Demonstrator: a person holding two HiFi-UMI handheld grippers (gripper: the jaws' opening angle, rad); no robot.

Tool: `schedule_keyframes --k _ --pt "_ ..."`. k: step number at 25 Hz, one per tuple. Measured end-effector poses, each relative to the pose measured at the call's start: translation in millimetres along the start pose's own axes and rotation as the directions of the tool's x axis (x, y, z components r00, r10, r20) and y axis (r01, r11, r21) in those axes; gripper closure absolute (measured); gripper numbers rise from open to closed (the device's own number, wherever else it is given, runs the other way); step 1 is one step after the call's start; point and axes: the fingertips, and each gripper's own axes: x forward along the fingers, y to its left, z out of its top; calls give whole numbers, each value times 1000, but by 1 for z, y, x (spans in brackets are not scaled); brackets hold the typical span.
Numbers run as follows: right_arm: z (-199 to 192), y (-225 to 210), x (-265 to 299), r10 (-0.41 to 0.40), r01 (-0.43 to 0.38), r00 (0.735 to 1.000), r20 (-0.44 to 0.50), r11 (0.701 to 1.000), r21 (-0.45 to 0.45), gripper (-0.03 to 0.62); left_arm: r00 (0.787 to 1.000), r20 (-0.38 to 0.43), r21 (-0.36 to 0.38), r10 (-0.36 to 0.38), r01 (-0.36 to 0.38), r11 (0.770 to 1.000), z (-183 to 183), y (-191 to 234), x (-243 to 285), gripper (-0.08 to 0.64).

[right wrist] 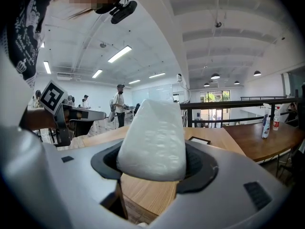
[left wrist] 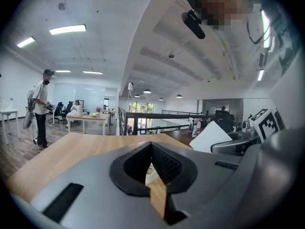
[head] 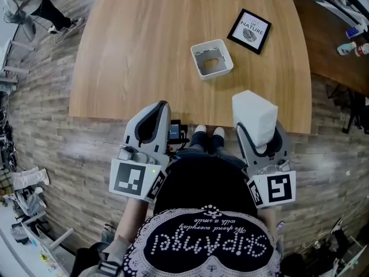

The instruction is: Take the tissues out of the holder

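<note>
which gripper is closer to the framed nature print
Right. The right gripper, holding the tissues, points at the framed print; the left gripper sits off to its left.

wooden table (head: pixel 132 56) | framed print (head: pixel 249 30): near table's far-right corner

Left tongs (head: pixel 161 106) closed, empty; right tongs (head: pixel 259 134) clamped on tissues (head: pixel 253 112).

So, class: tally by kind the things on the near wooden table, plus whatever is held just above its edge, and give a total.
tissue stack: 1
tissue holder: 1
framed picture: 1
Total: 3
</note>
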Motion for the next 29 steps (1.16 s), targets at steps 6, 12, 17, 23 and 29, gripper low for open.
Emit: schedule_keyframes --k 6,12,17,23,29 --pt "2 -2 -1 -3 3 1000 -1 1000 13 304 1000 -1 -12 6 -6 1000 0 0 -1 555" --pt "1 -1 2 -1 1 1000 -11 1000 3 304 1000 -2 -20 -2 2 1000 -2 -1 0 555" --pt "1 -1 4 1 -1 1000 -17 1000 1 304 1000 1 -23 -6 6 1000 0 -2 3 555" --pt "2 -1 7 3 -3 1000 -21 1000 -2 304 1000 -4 -26 -9 8 1000 0 -2 5 555" --pt "0 -5 7 3 -3 1000 -28 1000 3 304 1000 -9 -28 -10 10 1000 -1 -5 8 555"
